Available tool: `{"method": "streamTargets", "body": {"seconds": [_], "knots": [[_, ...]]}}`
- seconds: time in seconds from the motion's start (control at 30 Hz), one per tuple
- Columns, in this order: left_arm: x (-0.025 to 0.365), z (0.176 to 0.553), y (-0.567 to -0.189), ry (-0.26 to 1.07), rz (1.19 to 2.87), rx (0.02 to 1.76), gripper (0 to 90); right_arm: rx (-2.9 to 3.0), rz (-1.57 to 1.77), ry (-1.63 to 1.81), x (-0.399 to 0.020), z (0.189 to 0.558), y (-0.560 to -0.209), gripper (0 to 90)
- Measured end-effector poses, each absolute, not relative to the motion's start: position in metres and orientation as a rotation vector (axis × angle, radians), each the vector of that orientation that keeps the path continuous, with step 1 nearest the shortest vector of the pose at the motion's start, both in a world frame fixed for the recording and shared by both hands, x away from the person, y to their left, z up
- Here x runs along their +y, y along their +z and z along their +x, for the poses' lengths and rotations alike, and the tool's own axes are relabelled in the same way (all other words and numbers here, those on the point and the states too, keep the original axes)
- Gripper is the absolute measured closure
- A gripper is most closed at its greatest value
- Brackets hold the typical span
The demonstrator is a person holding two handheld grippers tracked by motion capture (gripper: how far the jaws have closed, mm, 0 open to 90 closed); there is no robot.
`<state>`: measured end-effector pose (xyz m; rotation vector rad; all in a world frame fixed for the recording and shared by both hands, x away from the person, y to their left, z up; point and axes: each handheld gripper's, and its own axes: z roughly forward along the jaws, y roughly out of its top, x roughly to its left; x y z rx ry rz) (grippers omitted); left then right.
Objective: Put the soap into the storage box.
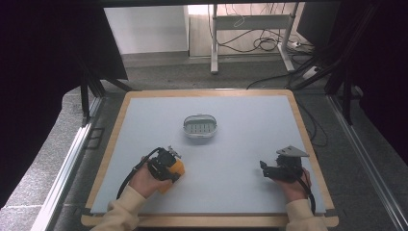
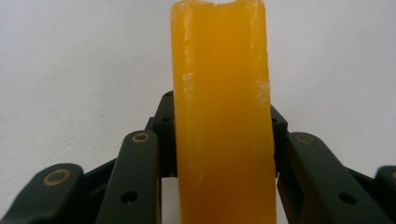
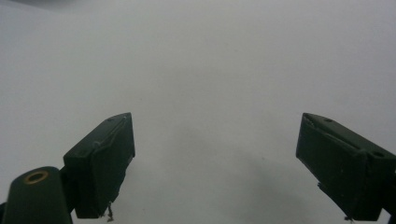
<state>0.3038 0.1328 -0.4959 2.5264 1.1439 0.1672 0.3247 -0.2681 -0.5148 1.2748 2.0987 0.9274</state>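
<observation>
While the left gripper [image 2: 223, 140] jaws clamp the orange soap bar [image 2: 222, 116], bound perhaps for the dish [image 1: 199, 126] at one o'clock, its slick sides could slip free; right gripper [image 3: 215, 163] jaws gape wide.

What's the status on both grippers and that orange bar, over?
Left gripper shut on the orange soap bar. Right gripper open, empty, low over the mat. Soap dish sits mid-table, path to it clear.

Prob. lab, rig table [image 1: 144, 98] w/ metal rails [image 1: 67, 166], dark curtains [image 1: 38, 72], floor cables [image 1: 262, 43]
</observation>
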Motion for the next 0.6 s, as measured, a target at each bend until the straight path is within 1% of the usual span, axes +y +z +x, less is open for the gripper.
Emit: {"method": "streamTargets", "body": {"seconds": [0.27, 0.6], "knots": [[0.134, 0.302, -0.492, 0.143, 2.521, 1.112, 61.4, 2.094, 1.289, 0.934, -0.270, 0.325, -0.514, 12.0], [0.144, 0.301, -0.478, 0.099, 2.496, 1.064, 61.4, 2.094, 1.284, 0.932, -0.269, 0.325, -0.514, 12.1]]}}
